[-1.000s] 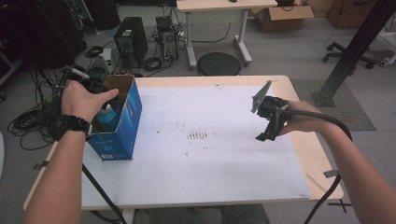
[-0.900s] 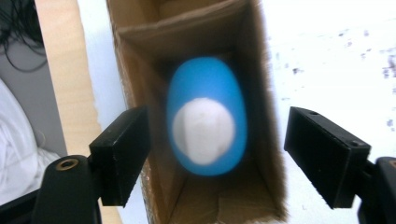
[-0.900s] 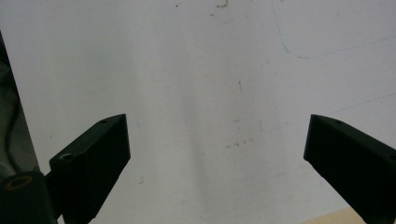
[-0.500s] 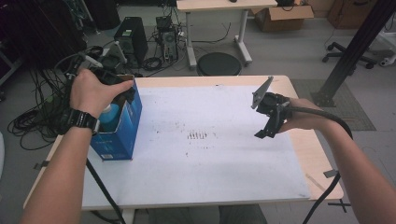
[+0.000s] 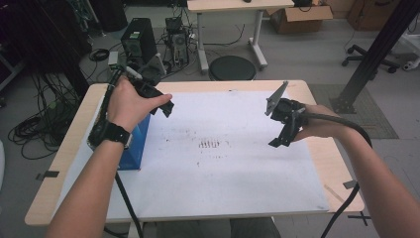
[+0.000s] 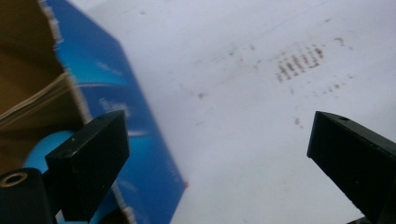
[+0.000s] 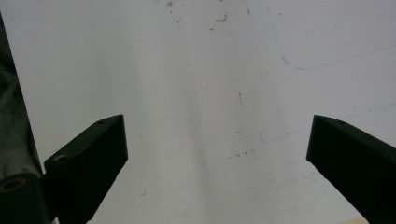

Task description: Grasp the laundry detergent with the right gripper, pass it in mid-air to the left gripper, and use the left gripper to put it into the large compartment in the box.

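At the left of the tabletop, a blue box stands on the white sheet with its top open and a blue ball inside, seen in the left gripper view. The left tongs hang just over the box's right edge, their jaws having just been opening and now wide apart with nothing between them. Well apart at the right, the right tongs hover above the bare sheet, gaping and empty.
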The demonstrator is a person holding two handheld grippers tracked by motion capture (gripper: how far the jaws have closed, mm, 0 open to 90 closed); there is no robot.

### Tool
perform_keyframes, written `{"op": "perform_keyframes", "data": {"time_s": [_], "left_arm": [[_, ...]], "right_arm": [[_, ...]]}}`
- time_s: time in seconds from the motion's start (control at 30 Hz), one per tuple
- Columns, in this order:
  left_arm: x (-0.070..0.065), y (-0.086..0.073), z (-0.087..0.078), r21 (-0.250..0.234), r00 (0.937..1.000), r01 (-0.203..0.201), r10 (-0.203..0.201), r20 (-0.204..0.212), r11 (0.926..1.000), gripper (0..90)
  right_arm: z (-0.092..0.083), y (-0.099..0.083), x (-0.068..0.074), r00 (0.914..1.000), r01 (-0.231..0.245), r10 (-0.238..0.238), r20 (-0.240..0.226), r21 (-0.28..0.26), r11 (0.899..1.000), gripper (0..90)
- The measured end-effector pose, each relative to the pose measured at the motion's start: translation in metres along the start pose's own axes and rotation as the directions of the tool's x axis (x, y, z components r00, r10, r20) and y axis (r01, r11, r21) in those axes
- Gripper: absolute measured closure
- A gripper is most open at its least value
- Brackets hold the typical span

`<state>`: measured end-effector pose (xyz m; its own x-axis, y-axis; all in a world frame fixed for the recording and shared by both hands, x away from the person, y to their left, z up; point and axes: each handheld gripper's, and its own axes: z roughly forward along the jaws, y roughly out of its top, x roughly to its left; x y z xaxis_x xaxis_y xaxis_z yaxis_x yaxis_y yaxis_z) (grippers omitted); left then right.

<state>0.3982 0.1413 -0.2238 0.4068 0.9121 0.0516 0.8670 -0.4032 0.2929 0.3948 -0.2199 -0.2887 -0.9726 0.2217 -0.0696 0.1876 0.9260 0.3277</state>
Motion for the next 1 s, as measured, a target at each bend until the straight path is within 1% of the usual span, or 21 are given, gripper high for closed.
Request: {"op": "perform_keyframes", "data": {"time_s": [0.1, 0.23, 0.33, 0.47, 0.87, 1.0], "left_arm": [[-0.009, 0.002, 0.008, 0.001, 0.9996, -0.016, 0.016, 0.025, 0.9999, 5.8], [-0.018, 0.004, 0.019, 0.010, 0.9983, -0.036, 0.036, 0.045, 0.9993, 5.2], [-0.021, 0.005, 0.025, 0.009, 0.9990, -0.027, 0.026, 0.037, 0.9996, 4.9], [-0.025, 0.006, 0.030, 0.010, 0.9976, -0.033, 0.032, 0.061, 0.9994, 4.9], [-0.027, 0.006, 0.033, 0.010, 0.9965, -0.046, 0.045, 0.071, 0.9989, 4.8], [-0.027, 0.006, 0.033, 0.009, 0.9965, -0.042, 0.041, 0.073, 0.9991, 4.8]], "right_arm": [[0.001, 0.000, -0.001, 1.0000, -0.003, 0.003, -0.008, -0.003, 1.000, 4.8], [0.001, 0.000, -0.002, 0.9999, -0.007, 0.007, -0.014, -0.007, 1.000, 4.2], [0.001, -0.001, -0.002, 0.9999, -0.003, 0.003, -0.014, -0.006, 1.000, 4.1], [0.002, -0.002, -0.002, 0.9999, -0.006, 0.006, -0.011, -0.003, 1.000, 4.1], [0.004, -0.002, -0.001, 0.9999, -0.005, 0.005, -0.012, 0.001, 1.000, 4.1], [0.004, -0.002, 0.000, 0.9999, -0.003, 0.003, -0.012, 0.003, 1.000, 4.1]]}}
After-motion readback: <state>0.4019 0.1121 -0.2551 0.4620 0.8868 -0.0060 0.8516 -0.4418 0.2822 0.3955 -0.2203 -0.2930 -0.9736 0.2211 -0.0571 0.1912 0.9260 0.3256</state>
